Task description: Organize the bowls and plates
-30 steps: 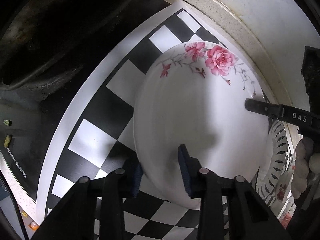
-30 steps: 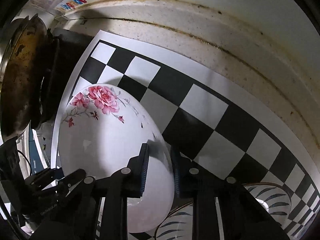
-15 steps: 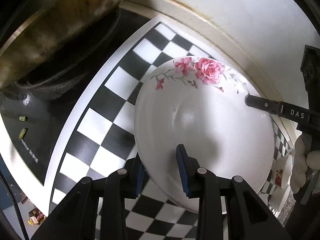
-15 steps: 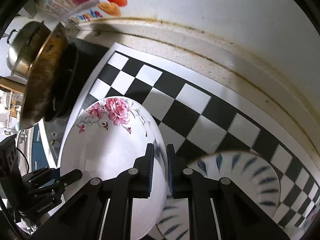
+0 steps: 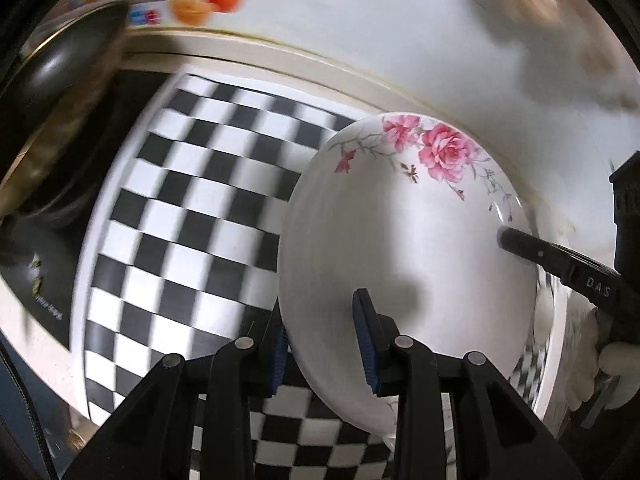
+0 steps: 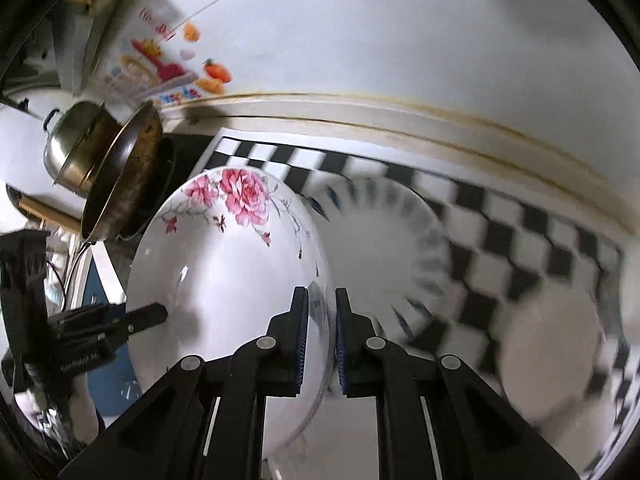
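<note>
A white plate with pink roses [image 5: 408,232] [image 6: 224,264] hangs in the air above the black-and-white checkered mat [image 5: 192,216]. My left gripper [image 5: 320,344] is shut on its near rim, one pad under the plate and one on top. My right gripper [image 6: 321,336] is shut on the opposite rim, which stands pinched between its blue pads; its finger shows in the left wrist view at the plate's right edge. A plate with blue leaf marks [image 6: 384,256] lies on the mat below, and a plain white dish [image 6: 552,352] lies further right, blurred.
A dark wok [image 6: 124,184] and a steel pot [image 6: 72,148] stand on the stove at the left. A white wall with fruit stickers [image 6: 176,68] runs along the back of the counter. A gloved hand [image 5: 612,376] holds the right gripper.
Both grippers have lifted the rose plate up off the mat and carried it sideways. The blue-leaf plate, hidden under it before, now lies in full view. The right jaws have tightened on the rim.
</note>
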The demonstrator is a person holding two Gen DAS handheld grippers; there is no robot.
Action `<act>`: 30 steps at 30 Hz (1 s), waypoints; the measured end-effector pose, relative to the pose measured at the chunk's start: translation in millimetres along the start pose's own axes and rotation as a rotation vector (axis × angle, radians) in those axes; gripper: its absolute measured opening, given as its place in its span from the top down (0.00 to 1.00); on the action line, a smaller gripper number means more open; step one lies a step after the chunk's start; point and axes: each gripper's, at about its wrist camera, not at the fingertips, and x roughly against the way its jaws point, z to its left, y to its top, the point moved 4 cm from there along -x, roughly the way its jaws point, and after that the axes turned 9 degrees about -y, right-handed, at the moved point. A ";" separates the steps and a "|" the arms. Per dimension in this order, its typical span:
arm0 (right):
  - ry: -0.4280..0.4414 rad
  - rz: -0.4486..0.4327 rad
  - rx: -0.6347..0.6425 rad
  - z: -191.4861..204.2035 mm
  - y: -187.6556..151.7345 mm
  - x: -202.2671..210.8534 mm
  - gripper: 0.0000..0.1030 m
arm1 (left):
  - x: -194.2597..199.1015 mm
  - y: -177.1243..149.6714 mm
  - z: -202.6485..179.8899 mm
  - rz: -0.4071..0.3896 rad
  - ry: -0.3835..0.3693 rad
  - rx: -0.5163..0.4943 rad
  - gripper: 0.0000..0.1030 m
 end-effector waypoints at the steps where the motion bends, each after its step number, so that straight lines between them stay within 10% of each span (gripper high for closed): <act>1: -0.009 -0.004 -0.030 -12.2 -16.8 8.1 0.86 | -5.3 -4.3 -7.0 0.019 -0.013 -0.013 0.73; 16: -0.085 0.063 -0.312 -99.1 -205.4 9.6 0.86 | -89.8 -88.9 -77.7 0.287 0.038 -0.233 0.73; 30: -0.107 0.109 -0.315 -105.3 -228.8 -7.2 0.86 | -118.6 -97.3 -94.5 0.324 0.149 -0.328 0.73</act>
